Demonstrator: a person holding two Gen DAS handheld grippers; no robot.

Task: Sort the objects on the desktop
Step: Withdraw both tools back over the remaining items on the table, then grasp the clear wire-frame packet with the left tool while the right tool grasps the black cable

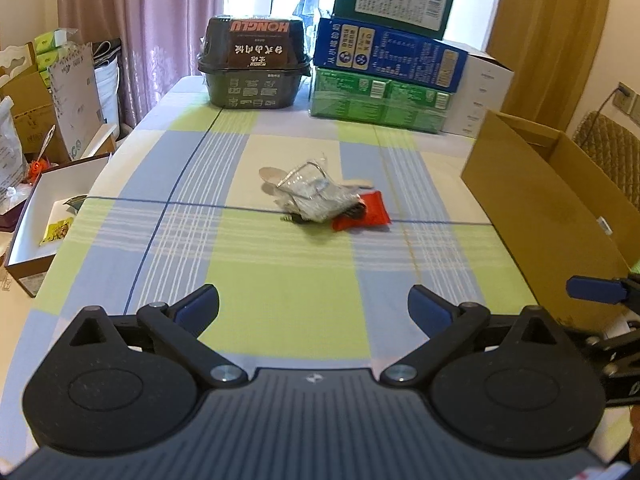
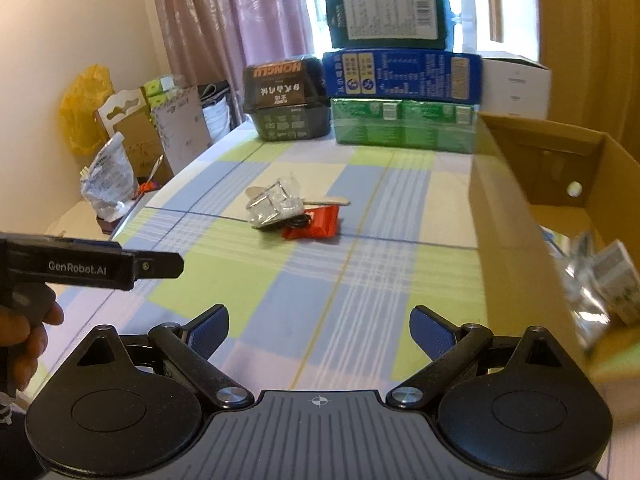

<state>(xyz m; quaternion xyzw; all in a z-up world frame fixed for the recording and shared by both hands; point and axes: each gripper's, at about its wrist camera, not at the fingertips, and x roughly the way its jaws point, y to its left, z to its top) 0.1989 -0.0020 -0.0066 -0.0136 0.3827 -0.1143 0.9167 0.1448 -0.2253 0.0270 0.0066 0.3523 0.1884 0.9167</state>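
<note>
Checked cloth in blue, green and cream covers the tabletop, and the little heap I have to sort lies at 12 o'clock from my left fingers, well apart from them. In it a red packet sits on the near right, touching crinkled clear packets, with a pale spoon poking out behind and something small and dark underneath that I cannot make out. From my right fingers the heap sits nearer 11 o'clock, its long axis running across my view from 9 to 3. Both pairs are spread wide and hold nothing. Neither hand looks clearly nearer; I judge the right better placed, since the open cardboard box stands at its 2 o'clock, with clear packets already inside. Stacked cartons and a black container line the far edge before pink curtains, and clutter crowds the floor at 9 o'clock.
</note>
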